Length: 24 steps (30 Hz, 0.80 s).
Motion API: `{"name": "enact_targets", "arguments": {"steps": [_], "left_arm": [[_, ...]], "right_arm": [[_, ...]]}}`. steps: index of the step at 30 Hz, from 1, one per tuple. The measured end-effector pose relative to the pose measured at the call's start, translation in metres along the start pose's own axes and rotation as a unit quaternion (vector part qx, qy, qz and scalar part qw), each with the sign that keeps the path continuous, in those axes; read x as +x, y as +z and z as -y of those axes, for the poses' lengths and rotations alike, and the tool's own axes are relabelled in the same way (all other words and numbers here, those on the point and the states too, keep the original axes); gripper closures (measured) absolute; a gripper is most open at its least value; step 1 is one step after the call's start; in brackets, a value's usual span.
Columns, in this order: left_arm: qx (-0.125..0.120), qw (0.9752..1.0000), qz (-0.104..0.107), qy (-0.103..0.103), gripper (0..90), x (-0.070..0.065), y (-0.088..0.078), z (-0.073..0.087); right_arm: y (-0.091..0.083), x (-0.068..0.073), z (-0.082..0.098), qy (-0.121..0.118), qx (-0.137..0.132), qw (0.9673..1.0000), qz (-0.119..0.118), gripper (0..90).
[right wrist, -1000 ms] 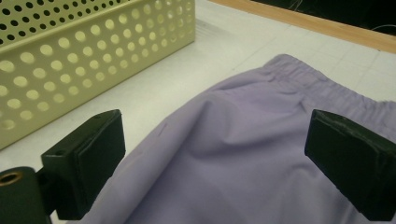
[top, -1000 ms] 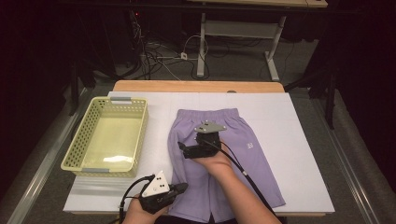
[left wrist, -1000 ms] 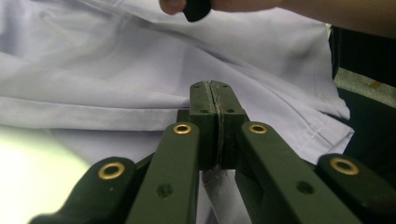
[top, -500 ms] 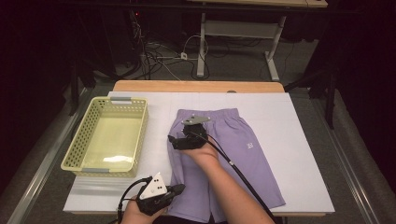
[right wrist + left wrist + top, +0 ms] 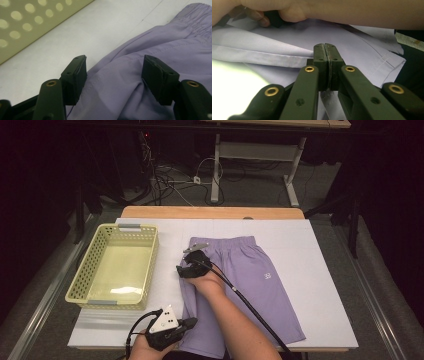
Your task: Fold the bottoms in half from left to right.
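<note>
Right hand-held gripper (image 5: 113,75) closing astride shorts (image 5: 250,280) edge

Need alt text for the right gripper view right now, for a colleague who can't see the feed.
The right gripper straddles a raised fold at the side edge of the purple shorts, jaws apart and closing, pads not yet pressing the cloth. The white table lies behind, with the perforated wall of the yellow basket at upper left.

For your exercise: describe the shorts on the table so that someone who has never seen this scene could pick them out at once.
Start at the white table. Right of the yellow basket lie the purple shorts, spread flat, waistband at the far end. They are the table's one garment, with a small white logo on one leg.
</note>
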<state>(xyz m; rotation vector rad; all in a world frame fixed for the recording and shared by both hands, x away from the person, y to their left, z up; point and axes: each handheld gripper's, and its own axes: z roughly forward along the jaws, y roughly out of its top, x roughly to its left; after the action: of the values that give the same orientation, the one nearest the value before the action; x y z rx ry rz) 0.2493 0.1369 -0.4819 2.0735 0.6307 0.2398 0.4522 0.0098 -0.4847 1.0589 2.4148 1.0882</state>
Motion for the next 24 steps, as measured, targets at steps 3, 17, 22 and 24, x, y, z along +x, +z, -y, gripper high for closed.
{"name": "enact_targets", "arguments": {"steps": [3, 17, 22, 24], "left_arm": [[0.0, 1.0, 0.001, 0.0, 86.4, -0.0001, 0.0006, -0.0003], [-0.004, 1.0, -0.001, -0.006, 86.4, 0.0011, -0.0007, 0.0], [-0.007, 0.9999, -0.005, -0.006, 86.4, 0.0016, -0.0025, -0.0002], [-0.008, 0.9999, -0.006, -0.007, 86.4, 0.0016, -0.0029, -0.0002]], "right_arm": [[-0.0001, 0.0021, 0.0004, -0.011, 0.005, 0.9999, 0.007, 39.8], [-0.0016, 0.0026, -0.0001, -0.027, 0.006, 0.9994, 0.019, 72.5], [-0.0014, 0.0007, -0.0002, -0.022, 0.005, 0.9996, 0.017, 85.2], [-0.0015, -0.0005, -0.0004, -0.019, 0.005, 0.9997, 0.015, 86.2]]}}
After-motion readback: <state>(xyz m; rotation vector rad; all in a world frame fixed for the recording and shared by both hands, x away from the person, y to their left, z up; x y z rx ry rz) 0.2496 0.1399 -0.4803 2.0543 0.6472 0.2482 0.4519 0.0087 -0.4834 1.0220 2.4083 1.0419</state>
